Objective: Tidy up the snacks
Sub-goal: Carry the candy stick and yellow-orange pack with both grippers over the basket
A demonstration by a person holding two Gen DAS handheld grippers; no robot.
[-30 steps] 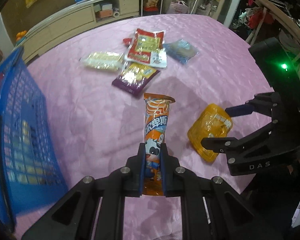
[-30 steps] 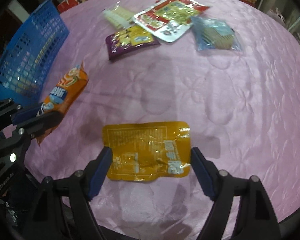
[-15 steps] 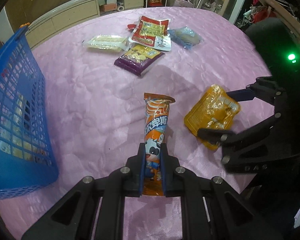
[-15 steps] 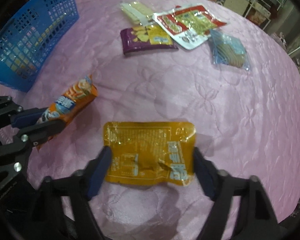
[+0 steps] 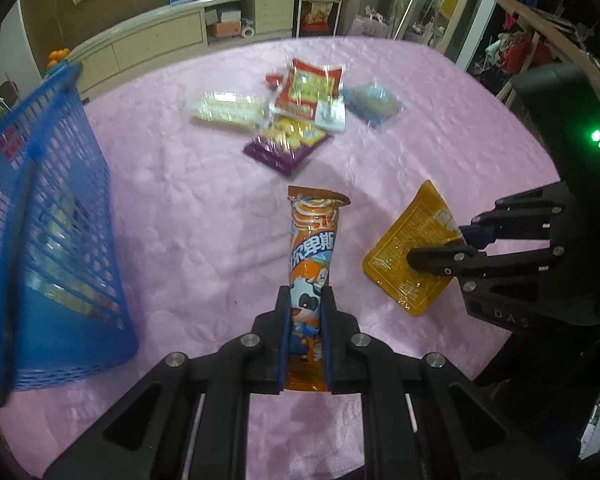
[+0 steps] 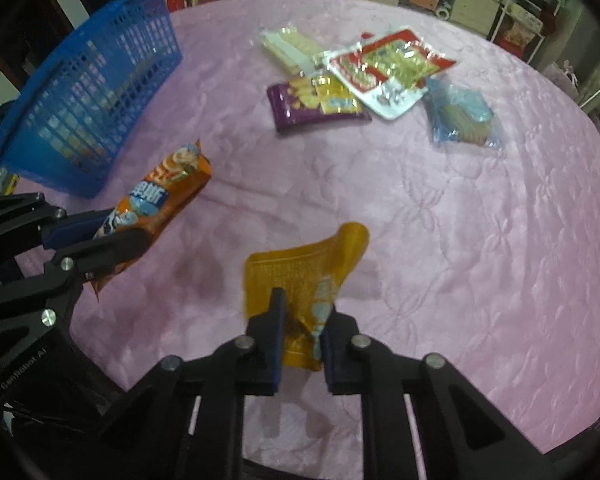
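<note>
My left gripper (image 5: 305,316) is shut on a long orange snack stick pack (image 5: 314,240) with a cartoon cow, held above the pink cloth; it also shows in the right wrist view (image 6: 160,196). My right gripper (image 6: 302,322) is shut on a flat yellow-orange pouch (image 6: 304,268), which bends up between the fingers and shows in the left wrist view (image 5: 410,248). A blue mesh basket (image 5: 40,240) stands at the left, also in the right wrist view (image 6: 88,92).
Loose snacks lie at the far middle of the round table (image 6: 480,240): a purple pack (image 6: 316,102), a red-and-white pack (image 6: 388,66), a pale yellow pack (image 6: 288,46) and a clear blue pack (image 6: 462,114). Cabinets and shelves (image 5: 172,36) stand behind.
My right gripper closed on the yellow-orange pouch and lifted it off the cloth, so it now bends upward. My left gripper kept its hold on the orange pack and shifted slightly.
</note>
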